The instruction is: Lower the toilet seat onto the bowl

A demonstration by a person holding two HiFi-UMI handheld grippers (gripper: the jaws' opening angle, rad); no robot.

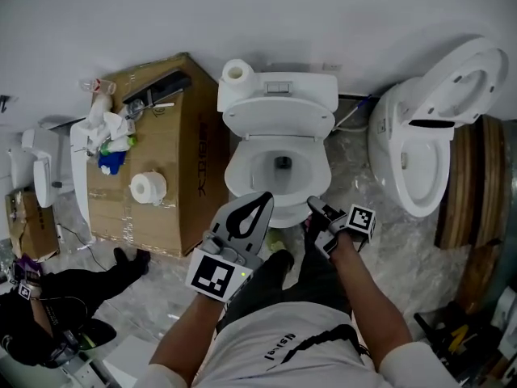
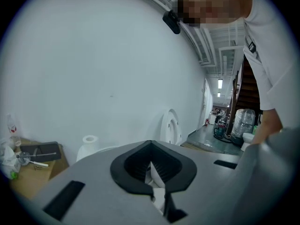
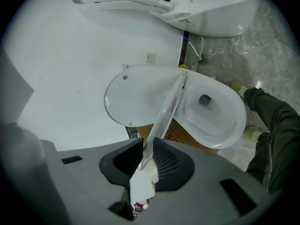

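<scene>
- The right gripper [image 3: 147, 162] had its jaws nearly together on the front edge of the white toilet seat [image 3: 169, 108]. The seat ran edge-on into the gap between the black pads. The pads seemed to press on it, though the gripper's body covered part of that edge.
- The seat stood part-way up, between the raised white oval lid [image 3: 138, 100] and the white ceramic bowl [image 3: 218, 128]. It met them only at the hinge.
- The left gripper [image 1: 264, 199] hung near the bowl's front rim, its jaws together and nothing held.
- The lid leaned back toward the white rectangular tank [image 1: 279, 95], which stood against the wall.
- A white roll of toilet paper [image 1: 236, 73] sat on the tank's left end.
- A brown cardboard box [image 1: 174, 136] stood on the grey marbled floor [image 1: 380, 241], just beside the bowl's left side.
- Another white paper roll [image 1: 148, 187] lay near the box's front edge.
- A second white toilet [image 1: 400, 148], its lid open, stood by the wall to the right, well apart from the first.
</scene>
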